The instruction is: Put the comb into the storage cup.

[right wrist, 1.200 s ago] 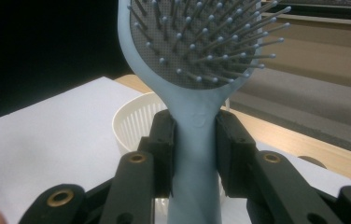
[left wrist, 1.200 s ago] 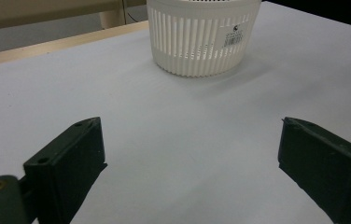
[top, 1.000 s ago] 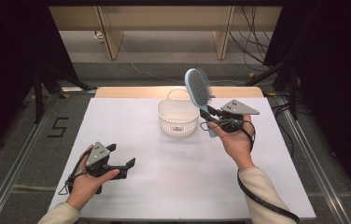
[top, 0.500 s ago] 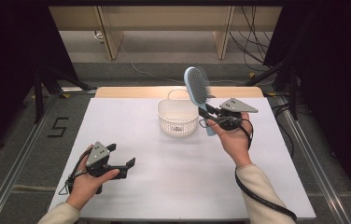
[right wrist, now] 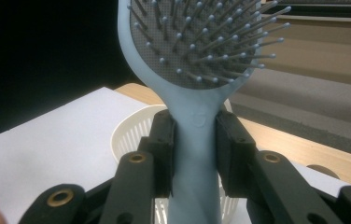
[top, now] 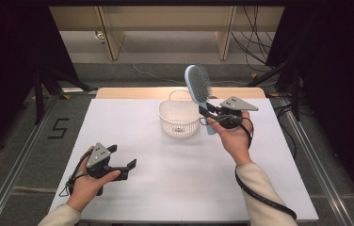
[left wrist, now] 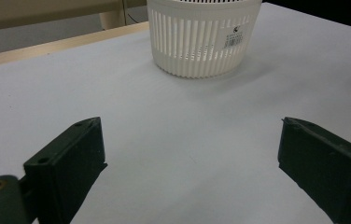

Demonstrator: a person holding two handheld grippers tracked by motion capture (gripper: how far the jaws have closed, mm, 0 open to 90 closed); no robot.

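Observation:
A light blue hairbrush stands upright in my right gripper, head up and bristles facing right, just right of a white slotted basket. In the right gripper view both jaws press the hairbrush handle, with the basket rim behind and below. My left gripper rests low on the white table at the front left, open with nothing between its jaws. The left gripper view looks across bare table toward the basket.
The white table top spreads between the two hands. A wooden strip runs along the table's far edge. Metal rails flank the table, and cables lie on the floor behind.
The right gripper and hairbrush have drifted slightly left toward the basket. The left gripper has stayed in place.

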